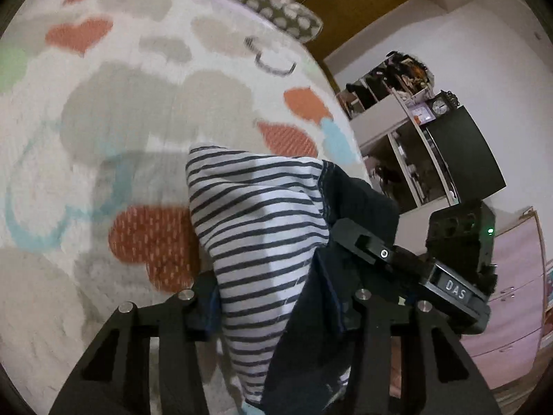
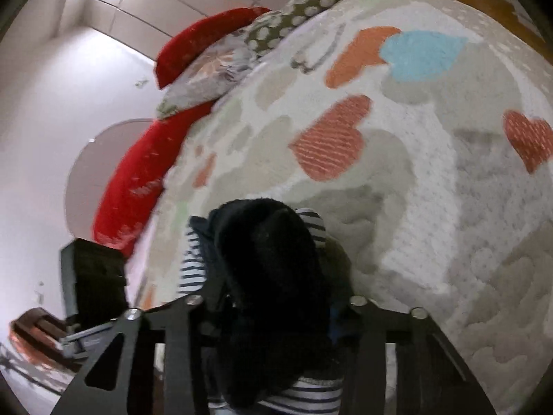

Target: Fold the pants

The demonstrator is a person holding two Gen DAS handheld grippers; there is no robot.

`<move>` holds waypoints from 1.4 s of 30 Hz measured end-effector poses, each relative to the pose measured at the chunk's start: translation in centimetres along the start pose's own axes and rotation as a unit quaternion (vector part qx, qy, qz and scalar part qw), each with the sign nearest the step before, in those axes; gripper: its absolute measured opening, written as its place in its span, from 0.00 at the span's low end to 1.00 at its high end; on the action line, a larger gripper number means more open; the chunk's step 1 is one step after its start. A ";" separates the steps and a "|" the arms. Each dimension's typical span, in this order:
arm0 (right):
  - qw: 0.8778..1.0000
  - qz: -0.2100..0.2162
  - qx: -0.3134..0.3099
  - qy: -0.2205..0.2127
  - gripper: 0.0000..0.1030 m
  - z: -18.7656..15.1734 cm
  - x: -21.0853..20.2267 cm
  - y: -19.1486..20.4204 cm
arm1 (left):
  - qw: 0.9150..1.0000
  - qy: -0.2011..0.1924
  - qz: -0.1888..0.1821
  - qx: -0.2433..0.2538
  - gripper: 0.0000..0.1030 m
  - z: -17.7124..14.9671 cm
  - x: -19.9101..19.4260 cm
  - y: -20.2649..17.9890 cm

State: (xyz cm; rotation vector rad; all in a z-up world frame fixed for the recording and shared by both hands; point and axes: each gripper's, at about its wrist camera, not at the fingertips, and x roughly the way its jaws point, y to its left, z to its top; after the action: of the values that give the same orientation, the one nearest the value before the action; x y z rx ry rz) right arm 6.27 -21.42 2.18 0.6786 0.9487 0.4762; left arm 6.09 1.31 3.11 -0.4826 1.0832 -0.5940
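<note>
Two grippers share one garment, and we start with the left wrist view. Our left gripper (image 1: 276, 311) has its black fingers closed on the navy-and-white striped pants with dark navy lining (image 1: 255, 242), which bunch up between them and rise above the white quilted bedspread with orange, grey and blue hearts (image 1: 138, 110). Just right of the pants, the right gripper (image 1: 408, 263) reaches in with its tip against the dark fabric; a label on it reads "DAS". Beyond the bedspread's far edge lies an olive pillow with white dots (image 1: 273, 10). Right of the bedspread stand a white shelf unit (image 1: 390, 128) and a small round clock (image 1: 439, 106).

In the right wrist view, our right gripper (image 2: 276, 307) pinches the same pants (image 2: 273, 269); here the dark navy side fills the gap between the fingers, with striped cloth showing at either side and below. The pants sit at the near edge of the bedspread (image 2: 432, 190). Left of the bedspread lies a red fuzzy blanket (image 2: 138, 173), and a floral pillow (image 2: 207, 76) and the dotted pillow (image 2: 311, 3) lie at its far end.
</note>
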 end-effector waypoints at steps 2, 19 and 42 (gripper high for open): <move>1.000 0.002 -0.013 -0.005 0.39 0.7 0.0 1.1 | 1.000 -0.013 0.006 0.003 0.45 1.2 -0.5 -0.2; 0.992 -0.098 -0.057 -0.060 0.64 5.3 2.2 4.3 | 0.979 -0.098 0.176 0.000 0.48 5.7 -4.4 1.7; 0.996 0.071 0.033 -0.039 0.39 7.6 5.0 3.0 | 0.977 -0.085 0.193 -0.007 0.62 4.8 -2.2 2.5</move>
State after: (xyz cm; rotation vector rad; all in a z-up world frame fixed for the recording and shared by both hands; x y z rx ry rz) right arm 15.08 -18.50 4.50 0.8213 0.8498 0.5416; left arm 10.30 5.02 4.88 -0.3151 0.9840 -0.1985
